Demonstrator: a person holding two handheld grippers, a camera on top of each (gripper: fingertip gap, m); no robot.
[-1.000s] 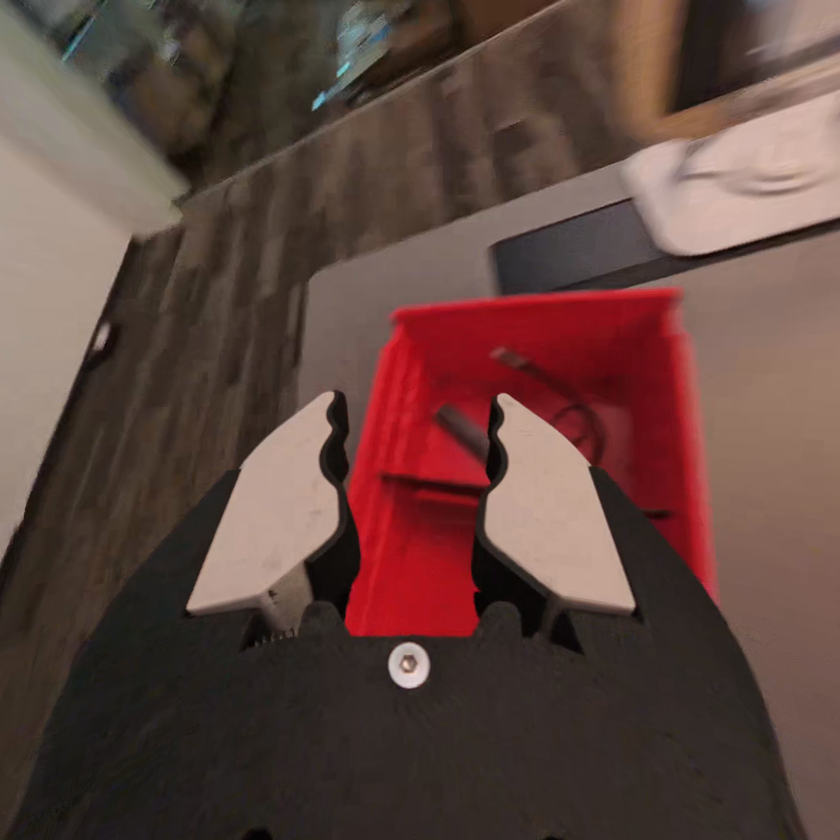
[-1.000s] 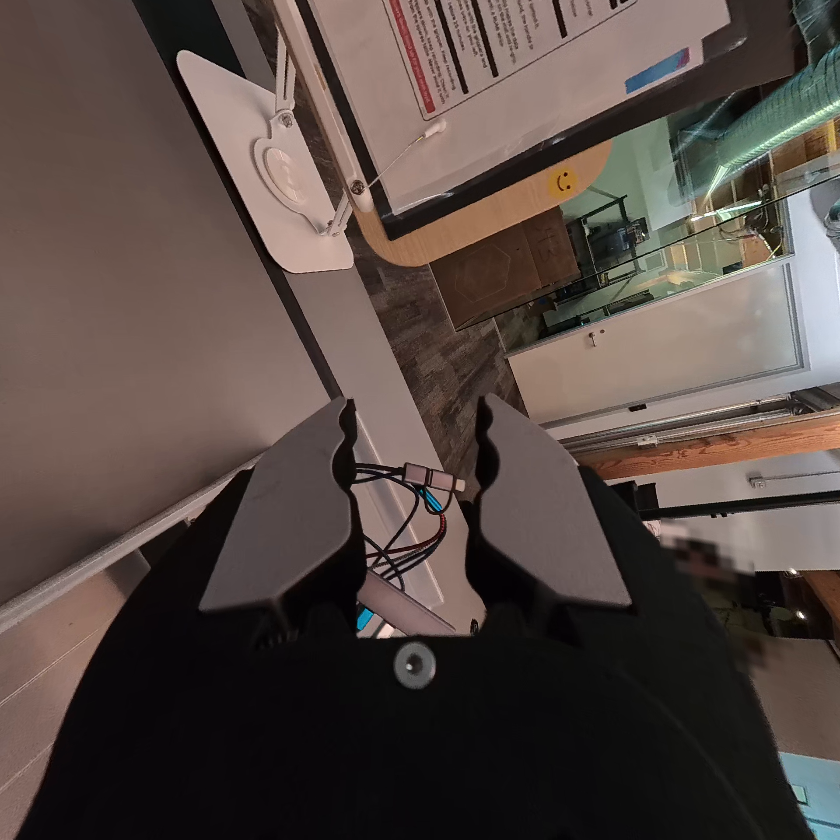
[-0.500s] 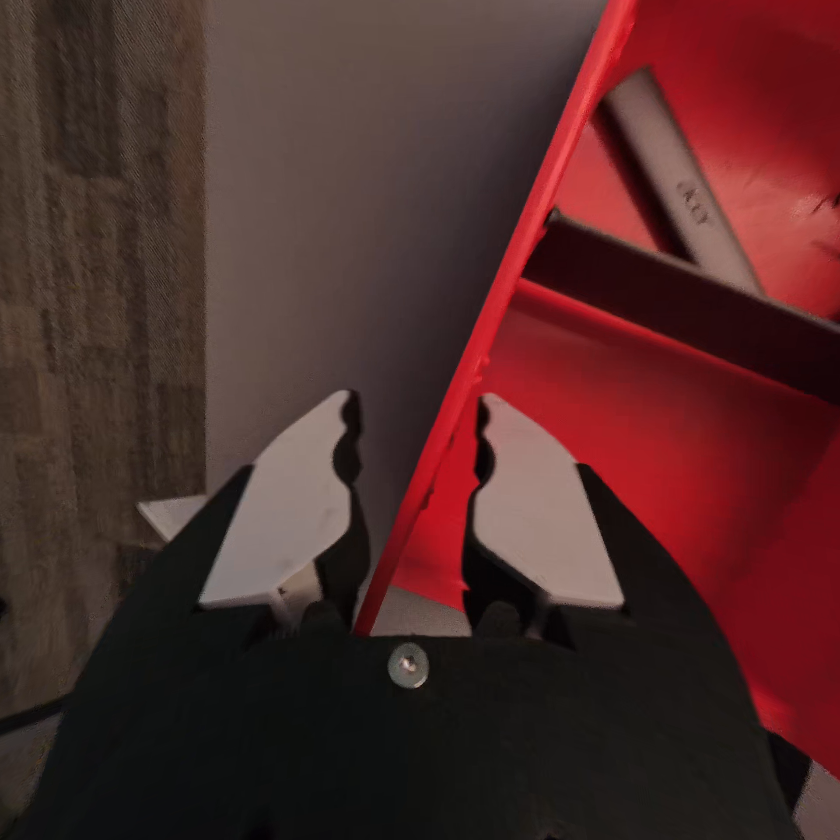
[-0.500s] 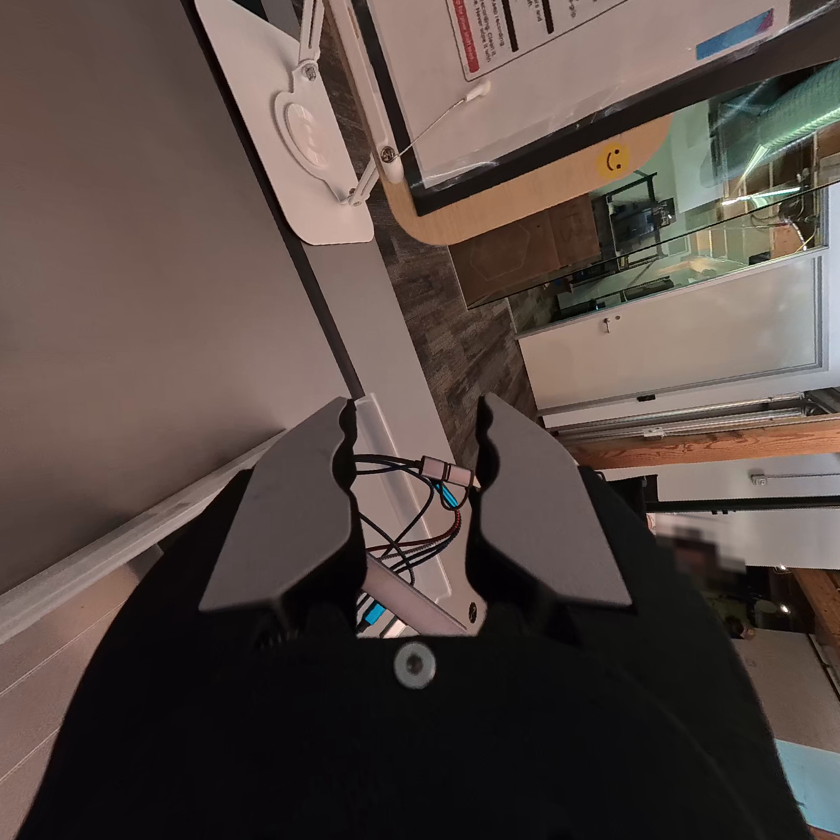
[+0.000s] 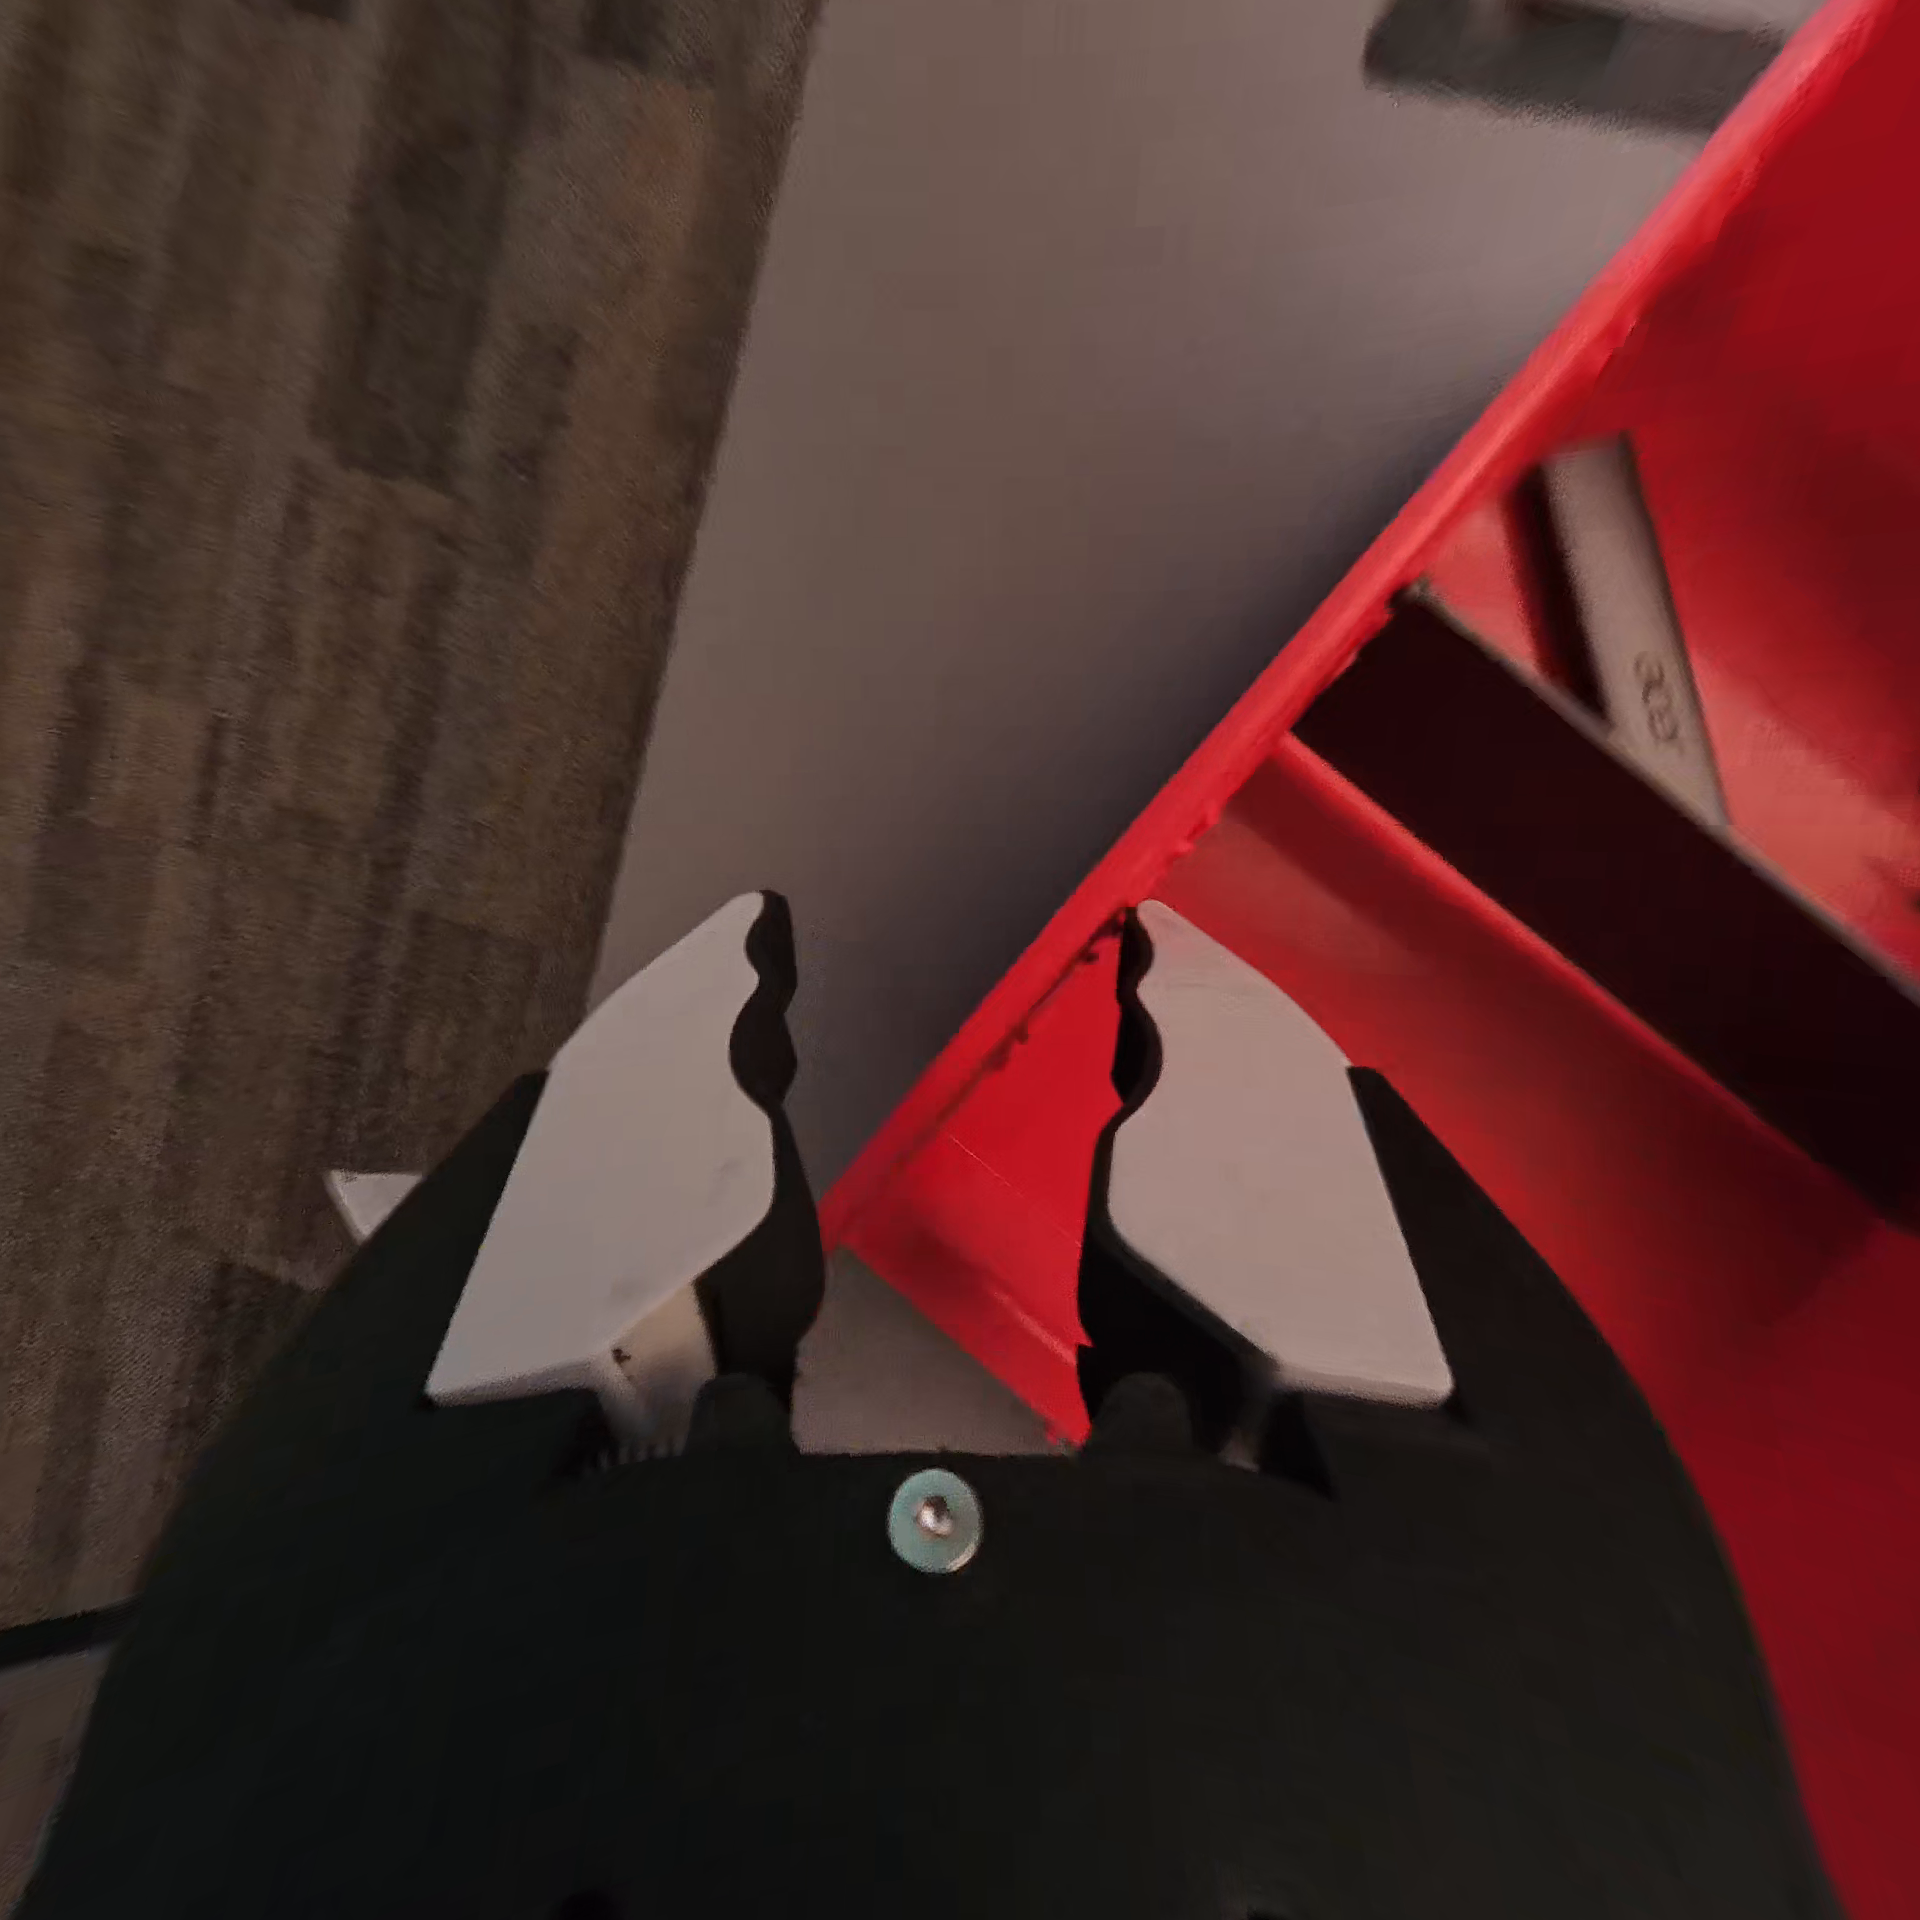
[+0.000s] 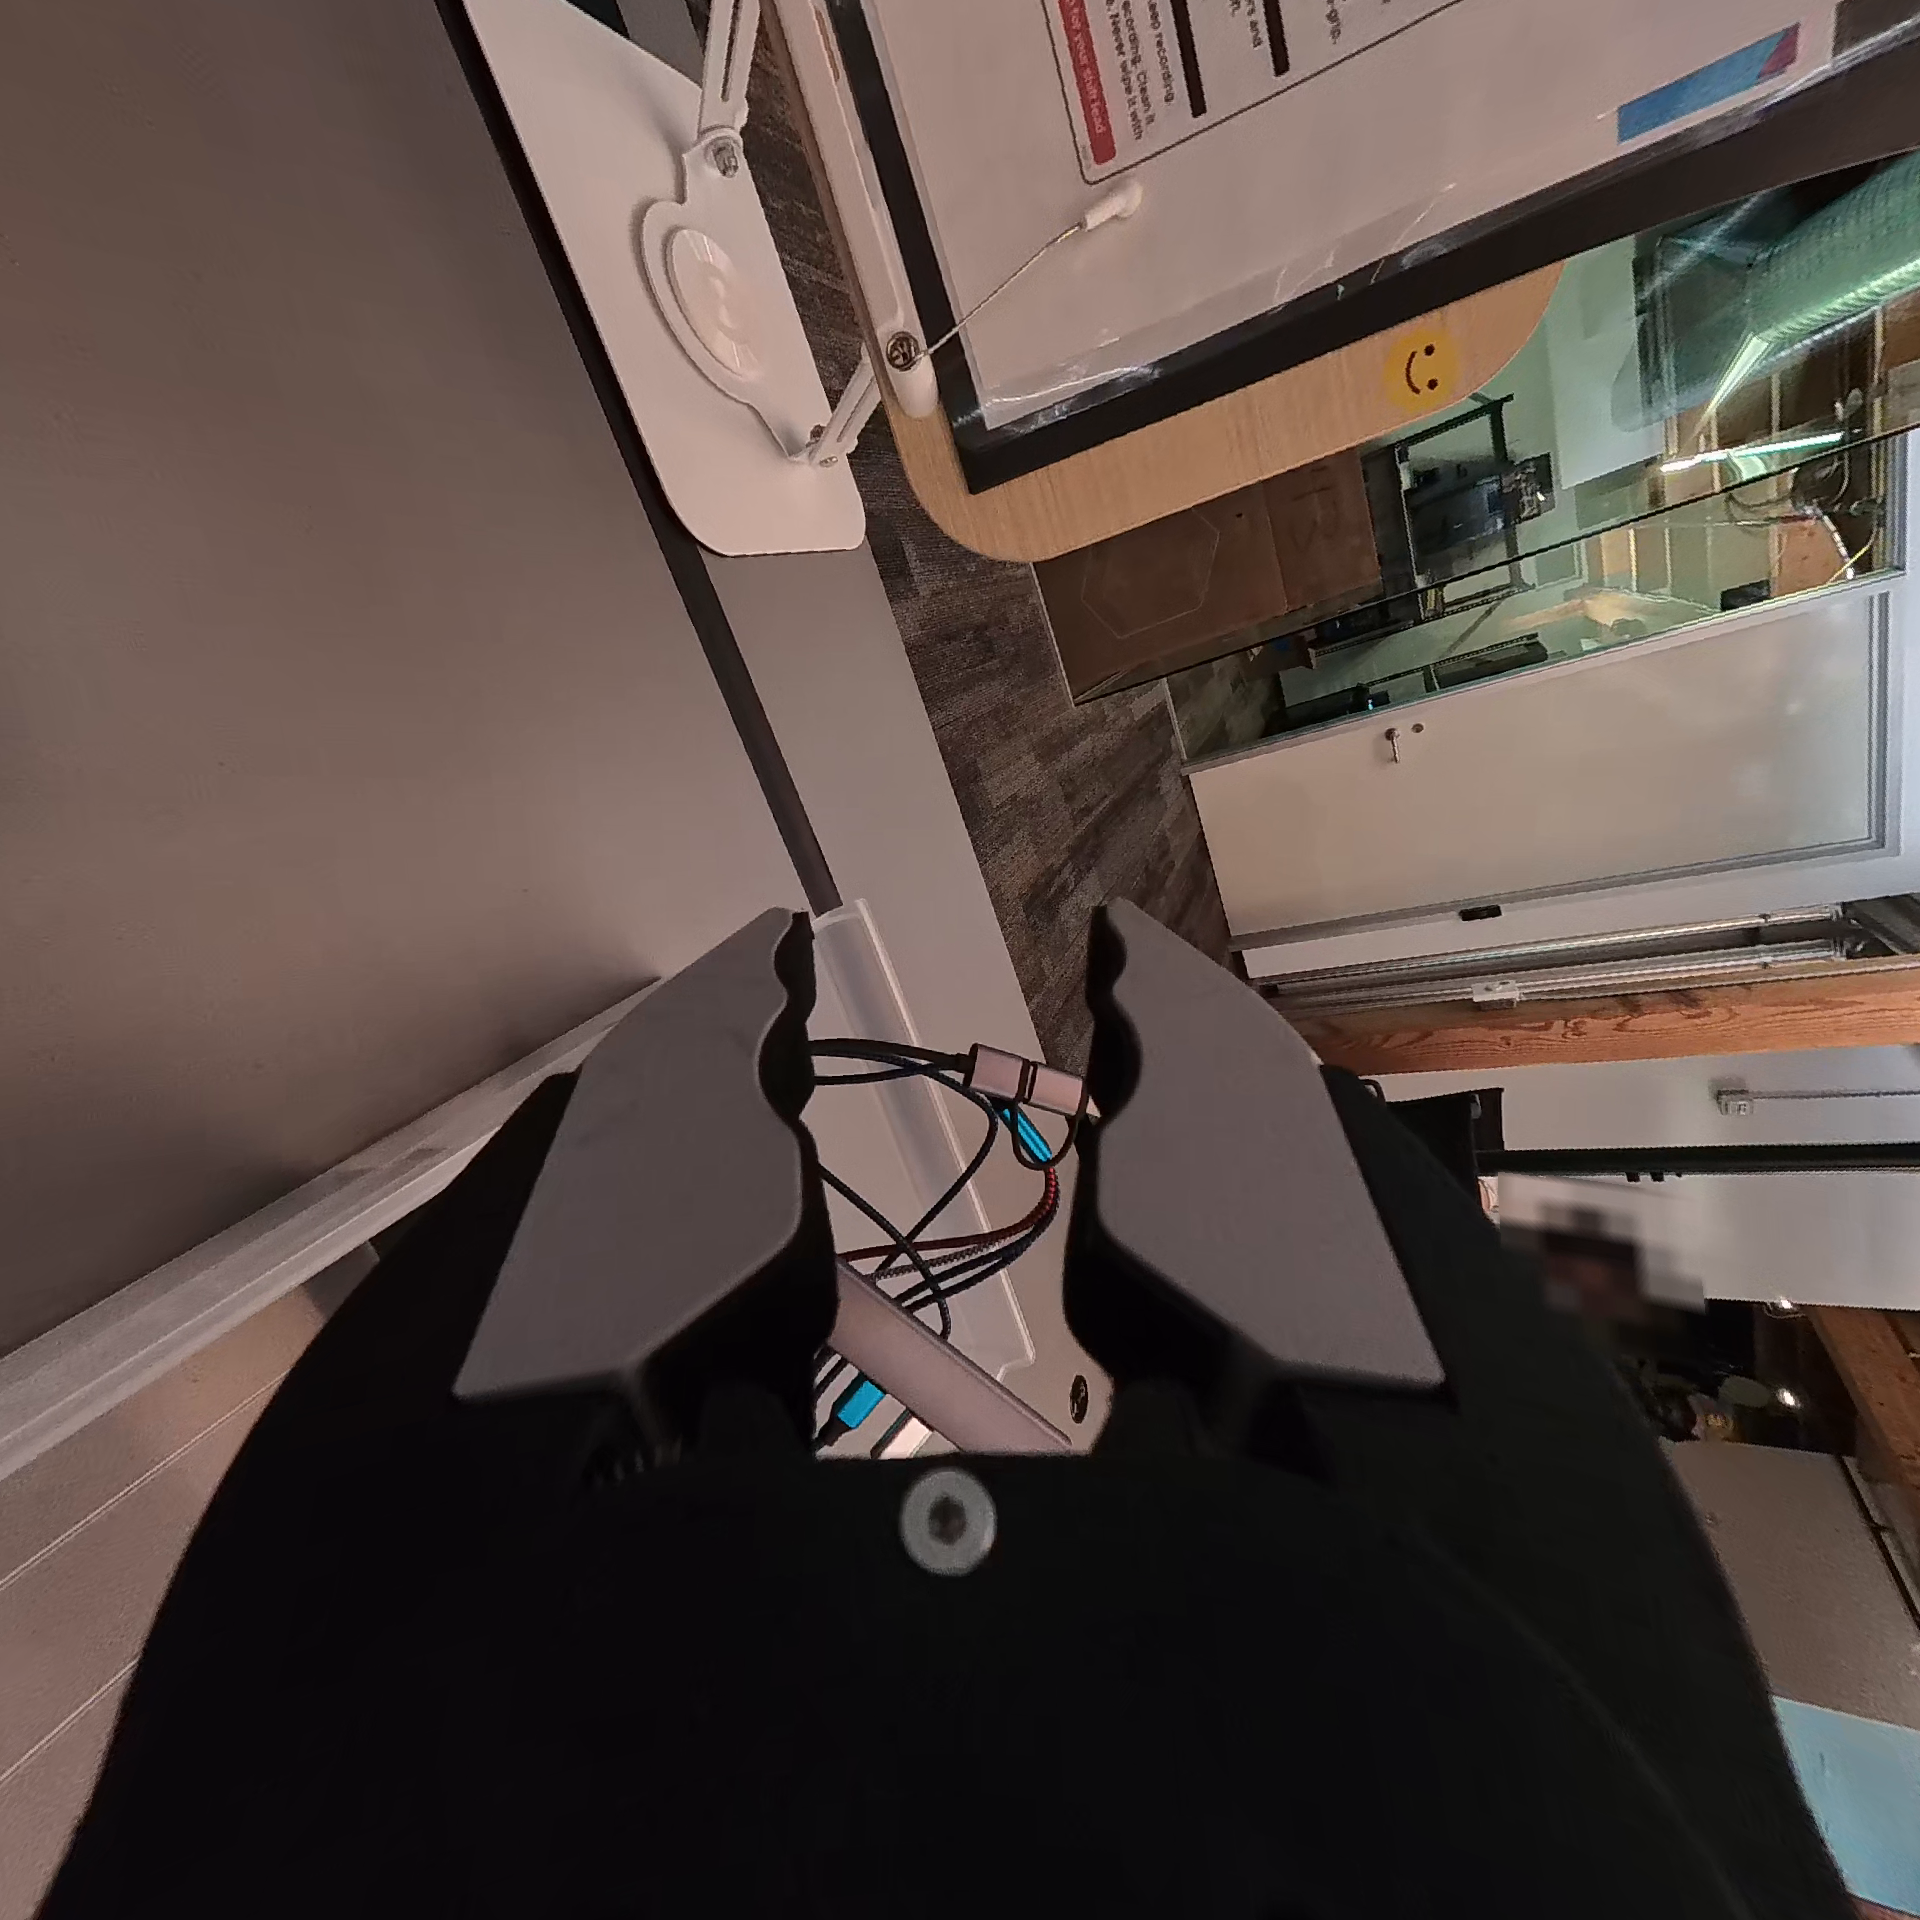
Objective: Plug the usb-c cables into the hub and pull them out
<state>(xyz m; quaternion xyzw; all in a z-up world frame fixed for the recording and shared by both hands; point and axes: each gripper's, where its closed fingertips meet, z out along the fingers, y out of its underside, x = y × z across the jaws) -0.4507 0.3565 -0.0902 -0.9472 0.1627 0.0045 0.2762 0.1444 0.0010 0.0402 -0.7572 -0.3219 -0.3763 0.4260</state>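
My left gripper (image 5: 951, 920) is open and low over the near left corner of a red bin (image 5: 1403, 1091); the bin's side wall runs between its fingers. Behind a black divider (image 5: 1579, 831) in the bin lies a grey bar-shaped device (image 5: 1631, 644), partly hidden. My right gripper (image 6: 945, 925) is open and empty above a white tray (image 6: 862, 987). In that tray lie tangled black, blue and red-braided cables (image 6: 935, 1236), a grey usb-c connector (image 6: 1023, 1081) and a silver hub (image 6: 935, 1371), partly hidden by the gripper body.
The grey table top (image 5: 1039, 468) ends at a dark carpet floor (image 5: 312, 623) on the left. In the right wrist view a white stand base (image 6: 717, 312) sits on the table (image 6: 312, 520), with a framed board (image 6: 1351, 156) and a wooden table beyond it. Tip to tip, the grippers are about 70 cm apart. From my left tips it is roughly 15 cm to the grey bar-shaped device (image 5: 1631, 644); from my right, 60 cm.
My left gripper came down from above the red bin to its left wall, and the wall now slants more between the fingers. My right gripper shifted slightly over the cable tray.
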